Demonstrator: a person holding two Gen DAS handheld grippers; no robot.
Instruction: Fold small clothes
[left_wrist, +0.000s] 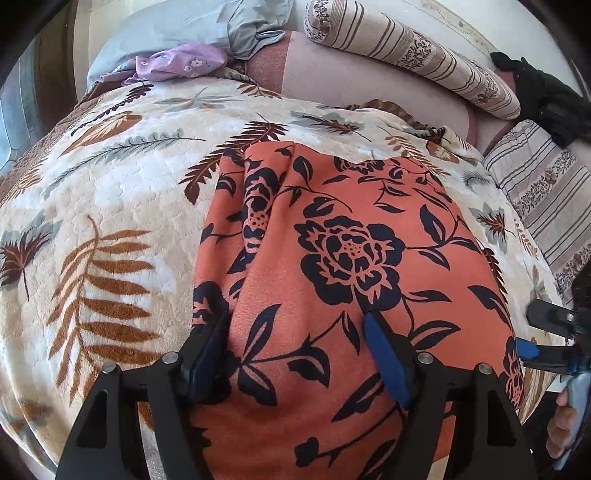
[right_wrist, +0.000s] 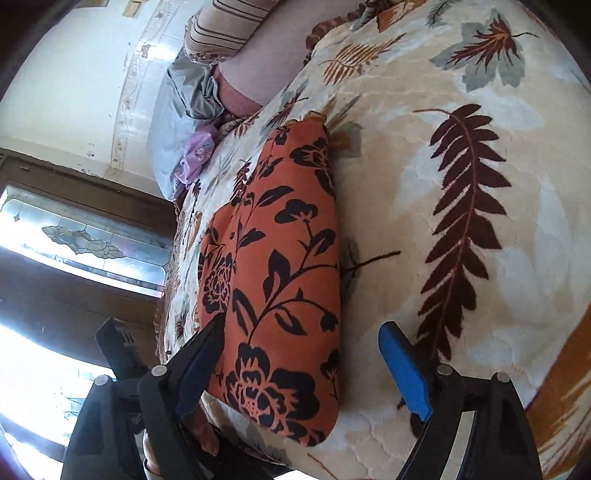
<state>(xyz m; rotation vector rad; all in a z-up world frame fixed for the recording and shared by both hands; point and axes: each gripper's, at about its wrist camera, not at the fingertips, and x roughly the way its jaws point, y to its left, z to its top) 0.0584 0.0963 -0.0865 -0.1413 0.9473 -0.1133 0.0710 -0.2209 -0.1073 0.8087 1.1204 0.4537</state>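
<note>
Hovering low over the orange floral garment (left_wrist: 332, 258), your left gripper (left_wrist: 299, 343) has its jaws spread wide, with cloth between them but nothing pinched. Your right gripper (right_wrist: 306, 350) is also released; its left finger (right_wrist: 199, 365) lies over the near edge of the garment, while the blue pad (right_wrist: 406, 376) is over the leaf-patterned blanket (right_wrist: 480, 295) beside it. The garment lies flat on this blanket, with a fold ridge along its left part. Farther away you see a purple cloth (left_wrist: 177, 62) near a grey pillow (left_wrist: 177, 26), and a striped bolster (left_wrist: 417, 55) at the far right.
</note>
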